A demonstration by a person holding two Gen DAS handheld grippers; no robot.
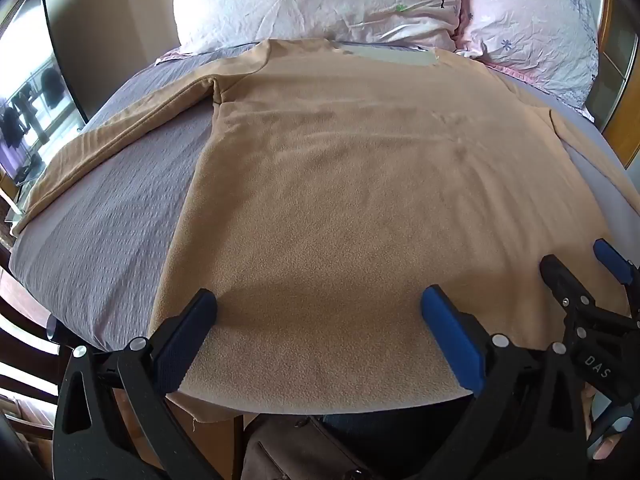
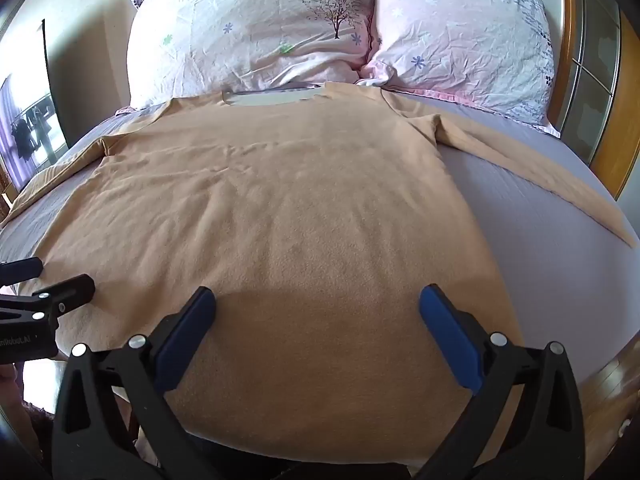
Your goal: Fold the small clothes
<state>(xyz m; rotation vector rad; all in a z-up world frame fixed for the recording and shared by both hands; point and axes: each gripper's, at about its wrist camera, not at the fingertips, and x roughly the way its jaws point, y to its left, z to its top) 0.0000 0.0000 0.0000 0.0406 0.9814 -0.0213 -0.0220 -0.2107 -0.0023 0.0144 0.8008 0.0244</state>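
Note:
A tan long-sleeved fleece shirt (image 1: 340, 200) lies flat on the bed, collar toward the pillows, both sleeves spread out to the sides; it also shows in the right wrist view (image 2: 280, 208). My left gripper (image 1: 318, 300) is open and empty, hovering over the hem near the shirt's left bottom corner. My right gripper (image 2: 318, 300) is open and empty over the hem toward the right side. Each gripper shows at the edge of the other's view: the right one (image 1: 584, 264) and the left one (image 2: 56, 276).
The bed has a grey-lilac sheet (image 1: 112, 208). Two pink flowered pillows (image 2: 256, 28) lie at the head. A wooden headboard frame (image 2: 576, 60) stands at the right. A window or screen (image 1: 28, 112) is at the left. The bed's front edge is just under the grippers.

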